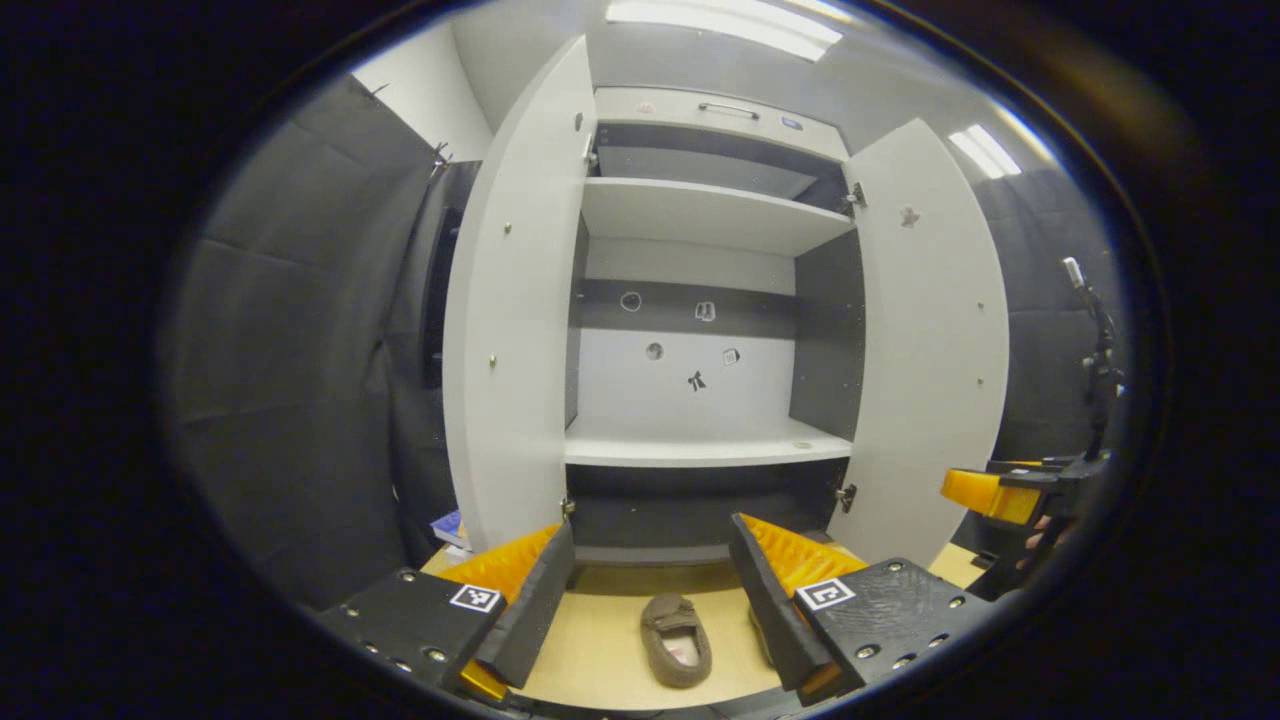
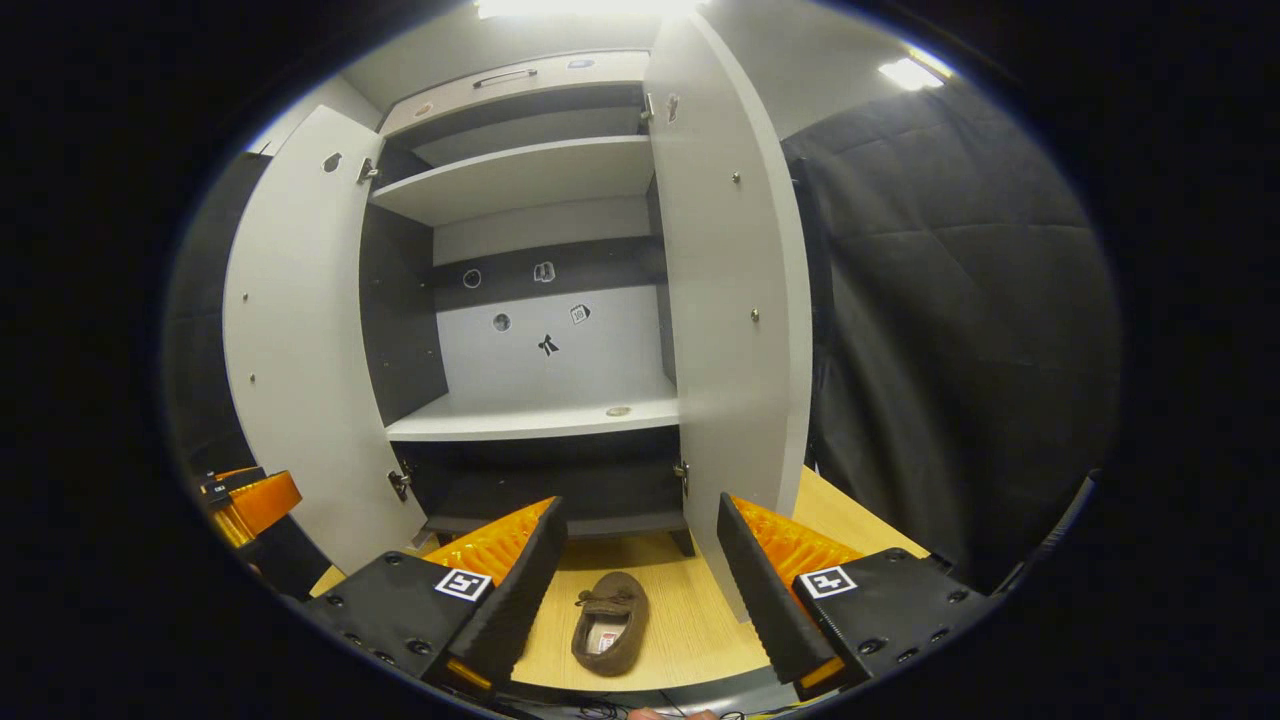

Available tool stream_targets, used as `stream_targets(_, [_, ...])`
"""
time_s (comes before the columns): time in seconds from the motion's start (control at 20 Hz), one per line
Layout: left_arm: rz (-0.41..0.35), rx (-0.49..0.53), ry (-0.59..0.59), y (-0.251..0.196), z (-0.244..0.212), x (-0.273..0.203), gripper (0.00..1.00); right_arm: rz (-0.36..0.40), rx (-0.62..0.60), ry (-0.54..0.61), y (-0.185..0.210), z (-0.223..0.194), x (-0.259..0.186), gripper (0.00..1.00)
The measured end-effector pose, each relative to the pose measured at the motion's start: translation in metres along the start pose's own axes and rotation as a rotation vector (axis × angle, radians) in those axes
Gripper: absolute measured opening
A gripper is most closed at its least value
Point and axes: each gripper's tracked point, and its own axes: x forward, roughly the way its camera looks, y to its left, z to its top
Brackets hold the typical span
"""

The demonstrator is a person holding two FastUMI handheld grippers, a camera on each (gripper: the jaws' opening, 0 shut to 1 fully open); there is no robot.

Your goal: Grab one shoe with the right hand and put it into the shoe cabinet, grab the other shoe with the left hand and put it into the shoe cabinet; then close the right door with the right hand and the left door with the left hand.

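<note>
A brown slipper [image 1: 677, 640] lies on the wooden floor [image 1: 600, 650] in front of the open shoe cabinet [image 1: 700, 445]. It sits low between the fingers of my left gripper [image 1: 650, 530], which is open and holds nothing. A brown edge [image 1: 758, 630] peeks out behind that gripper's right finger. In the right gripper view a brown slipper [image 2: 610, 622] lies between the fingers of my right gripper [image 2: 640, 505], also open with nothing in it. Both cabinet doors stand wide open: left door [image 1: 510, 330], right door [image 1: 930, 350]. The other gripper appears at each view's edge [image 1: 1000, 495] [image 2: 250, 505].
The cabinet has a bare white lower shelf [image 2: 540, 418] with a small round thing [image 2: 618, 411] on it, and an upper shelf [image 2: 520, 180]. Black cloth walls flank both sides. A blue item [image 1: 450, 528] lies left of the cabinet. A stand [image 1: 1095, 350] rises at the right.
</note>
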Motion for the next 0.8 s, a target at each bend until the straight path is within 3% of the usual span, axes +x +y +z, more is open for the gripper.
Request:
stream_targets(0.05, [0.000, -0.003, 0.005, 0.000, -0.002, 0.000, 0.90, 0.011, 0.006, 0.007, 0.003, 0.000, 0.000, 0.96])
stream_targets(0.25, [-0.016, -0.008, -0.007, -0.001, -0.004, 0.000, 0.91, 0.053, 0.014, 0.017, 0.014, 0.003, 0.004, 0.92])
stream_targets(0.4, [-0.008, -0.010, -0.007, 0.002, -0.006, 0.000, 0.91, 0.066, 0.015, 0.065, 0.020, -0.004, 0.013, 0.96])
stream_targets(0.55, [0.000, -0.006, -0.003, 0.007, -0.010, 0.000, 0.90, 0.127, 0.044, 0.156, 0.038, -0.022, 0.022, 0.92])
stream_targets(0.6, [0.003, -0.003, 0.001, 0.008, -0.011, 0.000, 0.90, 0.148, 0.047, 0.183, 0.043, -0.030, 0.026, 0.98])
stream_targets(0.8, [0.003, -0.012, 0.013, 0.009, -0.015, 0.002, 0.90, 0.180, 0.066, 0.279, 0.059, -0.063, 0.041, 0.98])
